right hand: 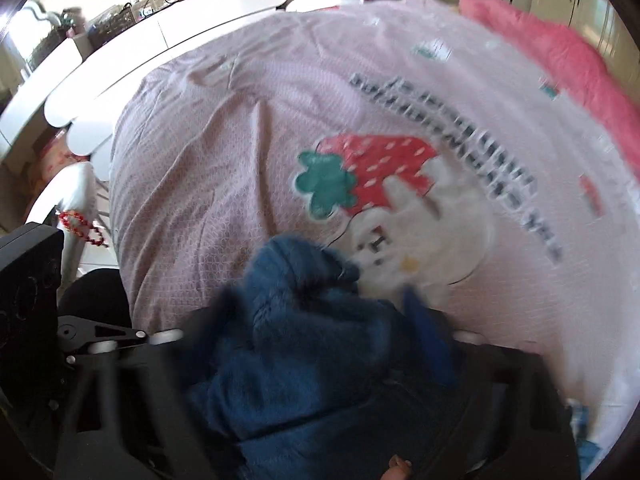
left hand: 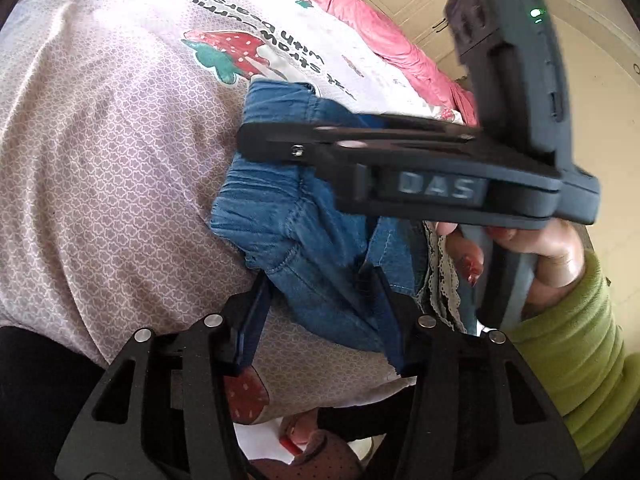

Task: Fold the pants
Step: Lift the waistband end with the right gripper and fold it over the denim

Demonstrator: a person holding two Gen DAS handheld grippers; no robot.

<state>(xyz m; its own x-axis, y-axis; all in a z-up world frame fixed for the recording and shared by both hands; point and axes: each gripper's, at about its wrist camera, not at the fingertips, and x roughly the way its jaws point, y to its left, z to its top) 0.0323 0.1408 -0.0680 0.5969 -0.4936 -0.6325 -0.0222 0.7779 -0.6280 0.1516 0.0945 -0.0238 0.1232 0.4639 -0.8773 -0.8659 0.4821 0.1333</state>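
left hand-held gripper (left hand: pixel 320 300): spread around denim pants (left hand: pixel 288 216), frame centre | right hand-held gripper (left hand: pixel 244 140): pinching pants waistband | bed quilt (left hand: pixel 100 140) beneath

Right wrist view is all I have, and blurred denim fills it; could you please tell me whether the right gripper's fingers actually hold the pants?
Observer: Yes. The left wrist view shows the right gripper side-on, its fingers closed on the gathered waistband of the pants.
Operator: Thank you. And how does the left gripper stand?
Observer: The left gripper is open. A fold of denim lies between its fingers, and it is not pinched.
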